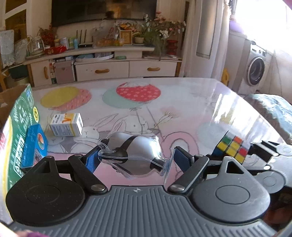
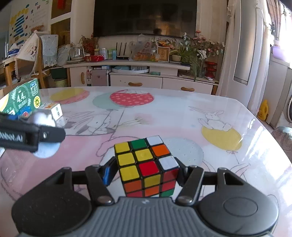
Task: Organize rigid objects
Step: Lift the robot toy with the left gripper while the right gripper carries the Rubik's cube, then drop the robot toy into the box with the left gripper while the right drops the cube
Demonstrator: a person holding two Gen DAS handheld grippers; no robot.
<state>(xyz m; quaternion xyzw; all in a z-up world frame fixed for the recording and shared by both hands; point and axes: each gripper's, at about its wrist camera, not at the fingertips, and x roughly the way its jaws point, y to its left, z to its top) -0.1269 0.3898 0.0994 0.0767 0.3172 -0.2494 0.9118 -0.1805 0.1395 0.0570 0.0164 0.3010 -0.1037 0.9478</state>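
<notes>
Both grippers are up off the table (image 2: 182,116) with a load each; the left gripper (image 1: 134,158) has its blue-padded fingers (image 1: 91,160) pinched on a clear plastic blister pack (image 1: 131,155) holding something silver and black, what exactly I cannot tell, and the pack hangs between the pads above the pink part of the printed cloth; over in the right wrist view the right gripper (image 2: 146,173) is clamped on a Rubik's cube (image 2: 147,165), pads against its left and right faces, the top showing yellow, green, white, orange and red squares; the cube sits above the near middle of the table, and the left gripper's arm cuts in from the left edge of that view; the same cube shows at the near right of the left wrist view; on the table's left side stands a tall green carton (image 1: 16,138), with a blue box (image 1: 33,145) just in front of it and a small white-and-yellow box (image 1: 66,124) lying on its side a little farther right; beyond the far edge of the table runs a white TV cabinet (image 2: 142,80) crowded with jars and flowers under a dark television (image 2: 145,17).
</notes>
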